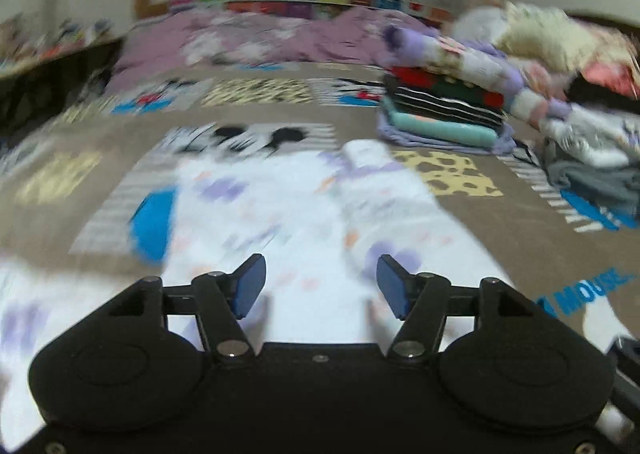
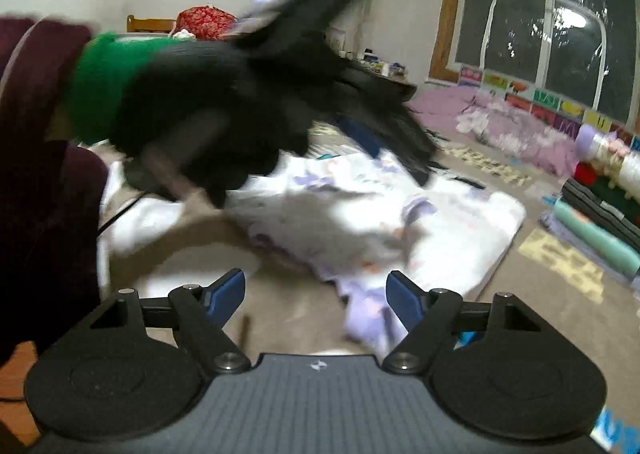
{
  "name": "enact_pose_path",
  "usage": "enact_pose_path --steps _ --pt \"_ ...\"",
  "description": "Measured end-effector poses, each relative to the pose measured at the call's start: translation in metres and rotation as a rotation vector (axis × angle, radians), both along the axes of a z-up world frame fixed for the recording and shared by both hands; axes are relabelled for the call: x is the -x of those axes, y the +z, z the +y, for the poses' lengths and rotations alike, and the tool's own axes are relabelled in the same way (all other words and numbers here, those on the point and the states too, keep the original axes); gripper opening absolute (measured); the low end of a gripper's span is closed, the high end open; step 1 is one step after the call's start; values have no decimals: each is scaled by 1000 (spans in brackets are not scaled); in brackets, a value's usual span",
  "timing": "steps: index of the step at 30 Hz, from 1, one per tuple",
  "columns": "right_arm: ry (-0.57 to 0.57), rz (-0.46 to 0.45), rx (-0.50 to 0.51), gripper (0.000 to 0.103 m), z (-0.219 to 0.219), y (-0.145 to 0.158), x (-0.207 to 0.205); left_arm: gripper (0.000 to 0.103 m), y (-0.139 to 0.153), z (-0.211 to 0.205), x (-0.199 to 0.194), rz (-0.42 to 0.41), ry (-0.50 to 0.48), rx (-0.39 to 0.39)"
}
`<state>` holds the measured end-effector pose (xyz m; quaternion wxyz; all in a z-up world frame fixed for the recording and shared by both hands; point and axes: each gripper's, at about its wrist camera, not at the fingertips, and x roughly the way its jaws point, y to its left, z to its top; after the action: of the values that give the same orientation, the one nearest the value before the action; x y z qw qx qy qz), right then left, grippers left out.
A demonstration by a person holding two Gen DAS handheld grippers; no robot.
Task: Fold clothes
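A patterned brown blanket [image 1: 360, 138] is spread as the work surface. On it, in the middle, a white garment [image 1: 304, 214] with purple and orange prints is laid, rumpled and only partly flattened. A stack of folded clothes [image 1: 444, 110] is seen well apart, to the right. The left gripper [image 1: 320, 286] is held wide open above the garment, gripping nothing; the right gripper [image 2: 316, 298] is likewise spread wide and empty at the near edge. An edge should probably be pinched cleanly and the cloth smoothed before folding.

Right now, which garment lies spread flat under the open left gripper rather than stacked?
The white garment with purple and orange print, spread on the bed below the left gripper. The others sit folded in the pile at the right.
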<state>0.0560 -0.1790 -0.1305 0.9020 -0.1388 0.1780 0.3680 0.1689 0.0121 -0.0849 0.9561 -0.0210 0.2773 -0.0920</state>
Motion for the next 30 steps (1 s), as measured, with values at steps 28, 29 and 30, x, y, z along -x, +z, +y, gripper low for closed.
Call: enact_pose_path --steps 28,29,30 --pt "-220 164 -375 79 -35 1 -6 63 -53 245 55 29 637 780" --pt "-233 171 -392 79 -39 0 -7 63 -55 249 52 22 646 799" --pt "-247 178 -410 79 -44 -1 -10 61 -56 253 50 16 653 819"
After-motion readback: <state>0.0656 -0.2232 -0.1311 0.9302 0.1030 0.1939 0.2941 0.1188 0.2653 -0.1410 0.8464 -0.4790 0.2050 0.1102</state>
